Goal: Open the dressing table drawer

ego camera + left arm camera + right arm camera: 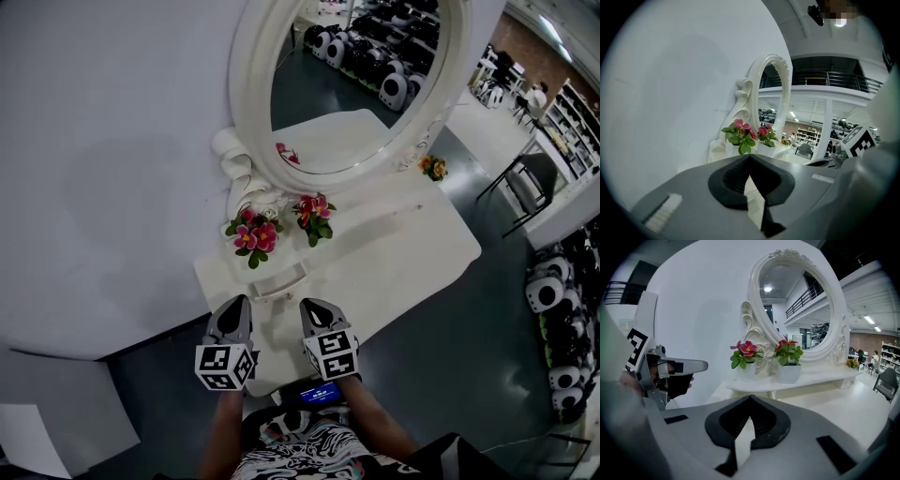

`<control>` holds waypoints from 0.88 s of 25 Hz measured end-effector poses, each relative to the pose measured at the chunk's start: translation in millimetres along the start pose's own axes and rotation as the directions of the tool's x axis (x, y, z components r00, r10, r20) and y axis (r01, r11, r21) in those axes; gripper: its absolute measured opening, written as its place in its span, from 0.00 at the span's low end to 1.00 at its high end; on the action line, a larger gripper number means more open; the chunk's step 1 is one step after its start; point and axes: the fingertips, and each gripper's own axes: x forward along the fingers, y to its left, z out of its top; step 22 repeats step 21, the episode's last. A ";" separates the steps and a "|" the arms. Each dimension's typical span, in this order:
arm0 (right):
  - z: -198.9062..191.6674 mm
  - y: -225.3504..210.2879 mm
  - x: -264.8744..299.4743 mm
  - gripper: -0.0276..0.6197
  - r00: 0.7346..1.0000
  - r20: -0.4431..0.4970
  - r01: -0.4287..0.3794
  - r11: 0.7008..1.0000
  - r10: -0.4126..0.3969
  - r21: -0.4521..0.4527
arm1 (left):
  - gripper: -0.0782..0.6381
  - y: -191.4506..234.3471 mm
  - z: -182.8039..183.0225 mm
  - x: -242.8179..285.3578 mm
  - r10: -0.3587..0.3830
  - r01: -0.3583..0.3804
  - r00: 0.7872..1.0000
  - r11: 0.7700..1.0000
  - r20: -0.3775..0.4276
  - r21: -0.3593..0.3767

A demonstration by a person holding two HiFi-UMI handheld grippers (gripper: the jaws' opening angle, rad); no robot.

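Observation:
The white dressing table point(412, 246) stands against a white wall under an oval mirror point(361, 80). Its small drawer point(279, 281) sits in the raised shelf below two flower pots, front closed as far as I can tell. My left gripper point(240, 302) and right gripper point(307, 306) hover side by side just in front of that drawer, both shut and holding nothing. In the left gripper view the left gripper point(749, 155) has its tips together. The right gripper view shows the right gripper point(750, 396) likewise shut, facing the shelf point(787, 382), with the left gripper point(701, 365) beside it.
Two pots of pink flowers point(253, 236) point(314, 214) stand on the shelf above the drawer, and a smaller bunch point(432, 167) sits at the mirror's far side. A dark chair point(530, 183) stands beyond the table's right end. The person's lap is below the grippers.

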 end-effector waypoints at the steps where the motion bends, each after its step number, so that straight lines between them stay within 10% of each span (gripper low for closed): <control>1: -0.2 0.4 -0.2 0.04 1.000 -0.001 -0.001 1.000 0.001 0.001 | 0.11 0.4 0.0 -0.1 0.001 -0.001 1.000 1.000 -0.001 -0.001; 22: -4.5 -0.3 9.4 0.04 1.000 -0.022 -0.006 1.000 0.006 0.014 | 0.11 9.3 -9.2 5.3 0.003 -0.003 1.000 1.000 -0.023 -0.019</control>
